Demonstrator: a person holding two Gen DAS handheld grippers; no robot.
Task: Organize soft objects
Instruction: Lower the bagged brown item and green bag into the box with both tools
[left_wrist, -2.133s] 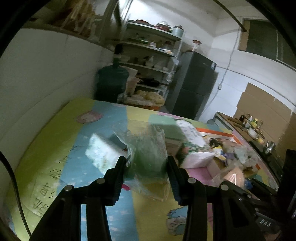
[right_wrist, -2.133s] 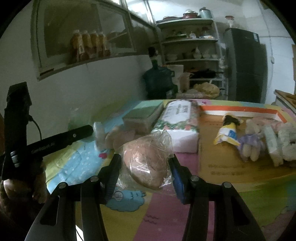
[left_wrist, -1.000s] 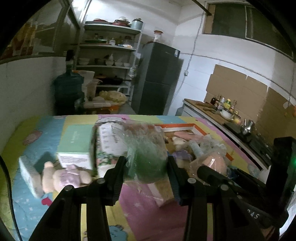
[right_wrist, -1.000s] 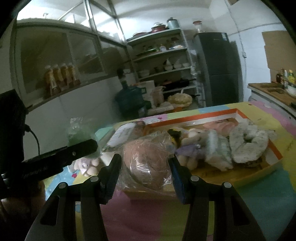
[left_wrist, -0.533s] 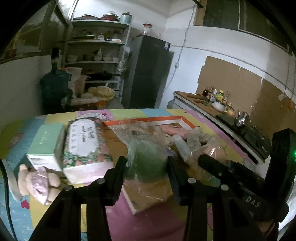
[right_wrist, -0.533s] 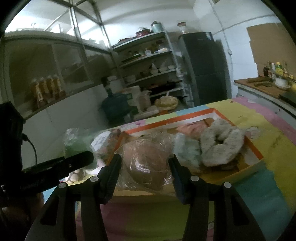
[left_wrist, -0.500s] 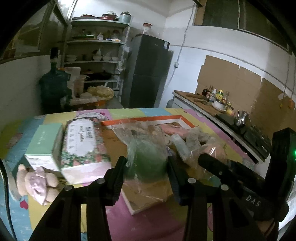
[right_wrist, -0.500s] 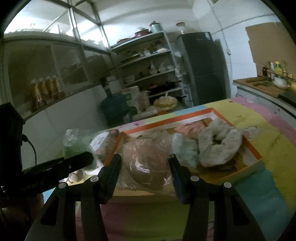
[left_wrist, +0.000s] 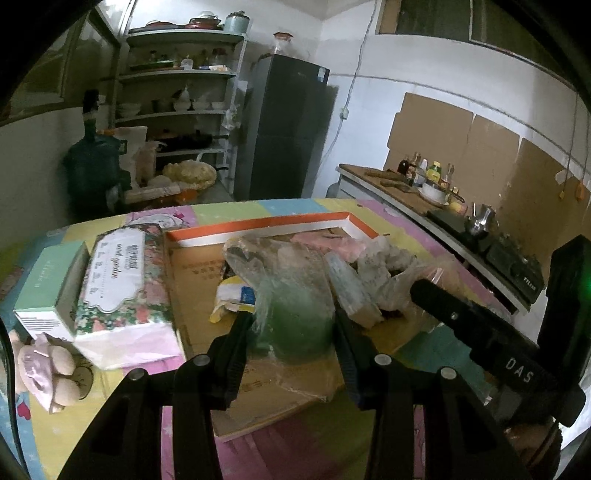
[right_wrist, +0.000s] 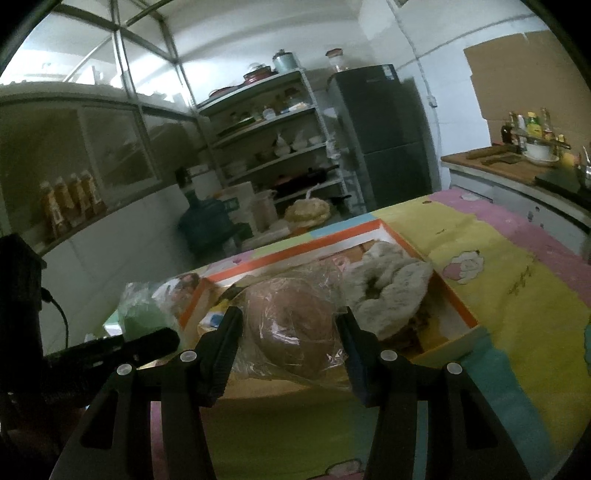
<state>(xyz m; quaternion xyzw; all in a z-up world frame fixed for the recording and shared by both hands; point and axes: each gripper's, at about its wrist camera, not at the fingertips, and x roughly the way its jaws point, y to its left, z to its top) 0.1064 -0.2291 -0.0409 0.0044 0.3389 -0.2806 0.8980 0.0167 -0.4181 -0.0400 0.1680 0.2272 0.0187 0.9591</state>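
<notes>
My left gripper (left_wrist: 293, 328) is shut on a green soft object in a clear plastic bag (left_wrist: 295, 317) and holds it over the near edge of the orange-rimmed cardboard tray (left_wrist: 266, 223). My right gripper (right_wrist: 290, 325) is shut on a pink-brown soft object in a clear bag (right_wrist: 291, 325), also over the tray (right_wrist: 458, 314). A fluffy grey-white ring (right_wrist: 388, 291) and other soft items lie in the tray. The left gripper's bag shows in the right wrist view (right_wrist: 142, 314). The right gripper's body shows in the left wrist view (left_wrist: 480, 332).
A floral tissue pack (left_wrist: 118, 288), a mint-green box (left_wrist: 48, 284) and a small plush toy (left_wrist: 44, 365) lie left of the tray on the colourful mat (right_wrist: 517, 288). A shelf rack, fridge (left_wrist: 284, 133) and water jug stand behind; a counter runs along the right.
Both grippers have swung right from the left side of the mat to the tray, each still holding its bag. They now sit a little closer over the tray.
</notes>
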